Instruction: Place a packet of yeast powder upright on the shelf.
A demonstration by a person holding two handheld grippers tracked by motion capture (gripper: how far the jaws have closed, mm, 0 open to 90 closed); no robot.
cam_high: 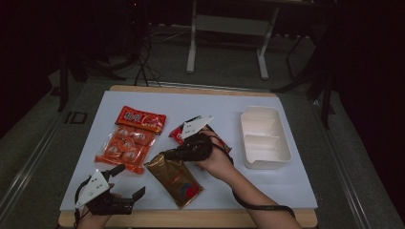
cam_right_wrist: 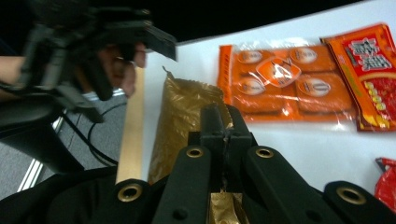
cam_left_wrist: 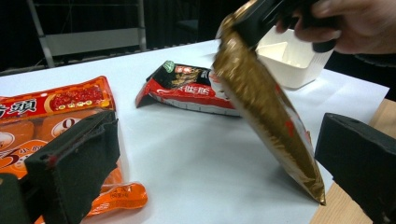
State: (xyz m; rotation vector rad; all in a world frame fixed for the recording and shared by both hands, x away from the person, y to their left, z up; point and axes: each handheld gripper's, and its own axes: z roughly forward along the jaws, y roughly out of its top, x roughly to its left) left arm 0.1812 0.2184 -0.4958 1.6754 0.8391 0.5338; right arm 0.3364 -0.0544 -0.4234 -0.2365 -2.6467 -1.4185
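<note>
Right gripper [cam_high: 165, 156]: we had its jaws clamped tight on the top edge of the gold pouch [cam_high: 175, 179]; in the right gripper view the two black jaws met with the gold foil pinched between them.
Gold pouch: we held it by one end, tilted. In the left gripper view [cam_left_wrist: 261, 107] it hung slanting from the right gripper, its lower corner down at the near edge of the white mat [cam_high: 143, 102]. It lay between the orange pack and the white tray, toward the near side of the table.
Left gripper [cam_high: 128, 183]: we kept its jaws spread wide with nothing between them, at the near left corner of the mat, well apart from the gold pouch.
White tray [cam_high: 284, 148]: this was the one container on the table, at the right of the mat. We saw a divider splitting it into compartments, and no packet inside any of them. In the left gripper view [cam_left_wrist: 299, 70] it sat just behind the right hand.
Orange pack [cam_high: 130, 138]: a clear bag of small orange portions with a red header, flat on the left half of the mat, outside the tray.
Red packet [cam_left_wrist: 187, 88]: a red and black snack packet lay flat near the middle of the mat, beyond the gold pouch and also outside the tray.
Table edge [cam_high: 191, 218]: bare wood showed along the near side, below the mat.
</note>
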